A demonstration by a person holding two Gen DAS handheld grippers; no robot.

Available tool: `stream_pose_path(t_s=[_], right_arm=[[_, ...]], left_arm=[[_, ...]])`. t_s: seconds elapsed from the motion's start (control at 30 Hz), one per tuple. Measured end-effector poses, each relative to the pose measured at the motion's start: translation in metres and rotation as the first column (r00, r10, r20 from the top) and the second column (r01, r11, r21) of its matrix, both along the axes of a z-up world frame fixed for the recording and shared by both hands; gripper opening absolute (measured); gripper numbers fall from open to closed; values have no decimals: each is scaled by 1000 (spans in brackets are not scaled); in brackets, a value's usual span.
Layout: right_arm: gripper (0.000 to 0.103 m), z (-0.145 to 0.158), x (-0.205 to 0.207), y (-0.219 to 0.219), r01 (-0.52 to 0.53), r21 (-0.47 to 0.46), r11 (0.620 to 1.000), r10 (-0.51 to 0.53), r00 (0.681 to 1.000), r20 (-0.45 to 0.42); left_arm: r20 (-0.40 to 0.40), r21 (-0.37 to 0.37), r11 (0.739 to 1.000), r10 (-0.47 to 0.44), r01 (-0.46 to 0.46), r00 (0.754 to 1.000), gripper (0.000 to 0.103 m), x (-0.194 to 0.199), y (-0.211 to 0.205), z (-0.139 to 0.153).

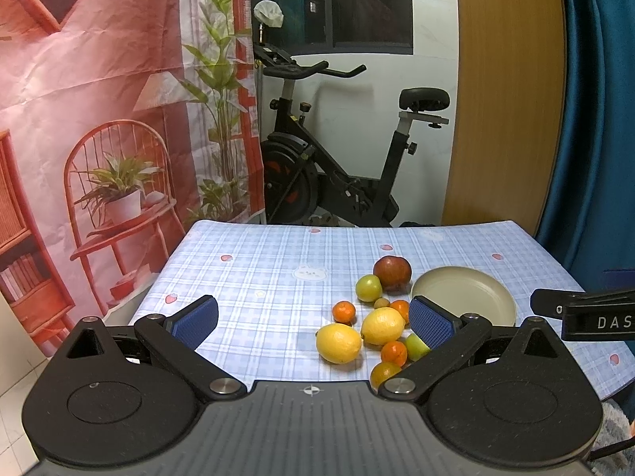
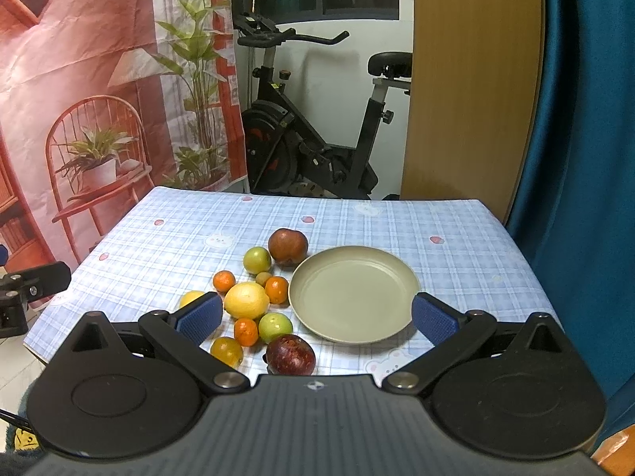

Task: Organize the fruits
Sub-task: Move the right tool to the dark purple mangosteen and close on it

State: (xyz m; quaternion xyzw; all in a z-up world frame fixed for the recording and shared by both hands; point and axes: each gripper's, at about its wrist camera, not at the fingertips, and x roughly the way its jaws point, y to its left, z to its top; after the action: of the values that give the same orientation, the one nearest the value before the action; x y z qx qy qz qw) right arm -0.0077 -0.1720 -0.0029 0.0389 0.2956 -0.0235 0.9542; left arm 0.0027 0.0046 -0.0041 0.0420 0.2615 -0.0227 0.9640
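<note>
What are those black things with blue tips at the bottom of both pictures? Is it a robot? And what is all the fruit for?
No robot. A person holds a two-finger grabber in each hand, and each grabber carries a camera looking along its fingers. One picture comes from the left gripper, the other from the right gripper. The blue tips are soft pads. Both grabbers are open and hold nothing. On the checked tablecloth lie lemons, small oranges, green fruits and two dark red fruits, all beside an empty plate. The fruit is there to be tidied up.
</note>
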Motion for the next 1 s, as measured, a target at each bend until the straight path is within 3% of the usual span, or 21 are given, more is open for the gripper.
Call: stream_pose_path(t_s=[0.3, 0.53, 0.63, 0.7, 0.87, 1.0], right_arm=[[103, 0, 18, -18, -9, 84, 996, 7, 1000, 21], [103, 14, 39, -43, -37, 191, 981, 4, 986, 169], [103, 19, 48, -45, -38, 164, 986, -4, 969, 248], [103, 17, 58, -45, -68, 151, 986, 28, 967, 252], [103, 6, 79, -33, -117, 69, 991, 96, 963, 254], [102, -9, 88, -31, -96, 65, 993, 77, 965, 250]], left_arm=[[50, 11, 1000, 3, -4, 999, 103, 11, 1, 7], [177, 26, 1000, -5, 0, 984, 103, 34, -5, 16], [176, 29, 999, -29, 25, 984, 103, 49, -12, 15], [167, 6, 999, -38, 38, 985, 103, 60, -15, 11], [161, 39, 998, -55, 50, 985, 101, 85, -26, -7], [133, -32, 991, -124, 130, 983, 97, 101, -22, -20]])
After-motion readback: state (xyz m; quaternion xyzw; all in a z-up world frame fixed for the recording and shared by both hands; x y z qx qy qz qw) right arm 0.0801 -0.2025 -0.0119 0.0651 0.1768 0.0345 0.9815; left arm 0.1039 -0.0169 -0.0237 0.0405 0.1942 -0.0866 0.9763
